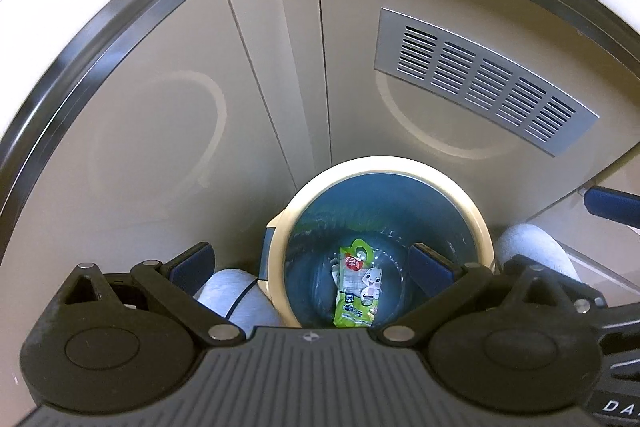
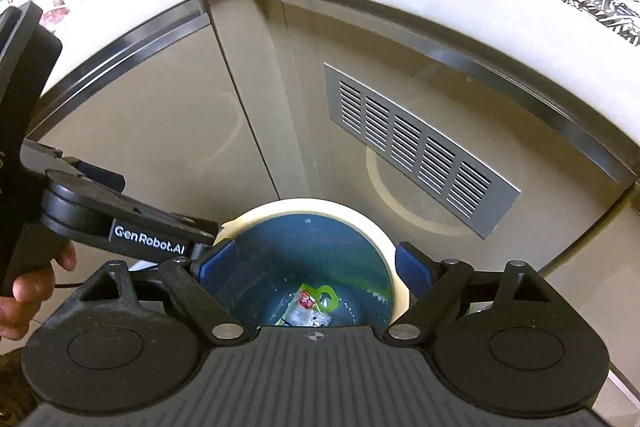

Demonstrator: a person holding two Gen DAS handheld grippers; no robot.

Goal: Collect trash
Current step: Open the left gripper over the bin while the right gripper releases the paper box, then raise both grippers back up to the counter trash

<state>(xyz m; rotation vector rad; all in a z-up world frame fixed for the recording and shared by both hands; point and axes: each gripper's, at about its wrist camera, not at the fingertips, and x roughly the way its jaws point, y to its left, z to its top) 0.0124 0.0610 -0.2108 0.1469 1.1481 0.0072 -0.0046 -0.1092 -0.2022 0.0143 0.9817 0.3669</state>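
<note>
I have both grippers above the trash bin [image 1: 380,171]. The left gripper [image 1: 312,263] has its fingers spread apart and grips nothing; the right gripper [image 2: 316,267] likewise stands spread and unloaded. The green wrapper [image 1: 356,287] lies flat on the bin's blue bottom. The bin stands on the floor against a beige cabinet [image 1: 160,107] bearing a metal vent grille [image 1: 484,83].

Both tools point downward, fingers spread wide and empty: left tool [image 1: 310,267], right tool [image 2: 316,265], side by side.
</note>
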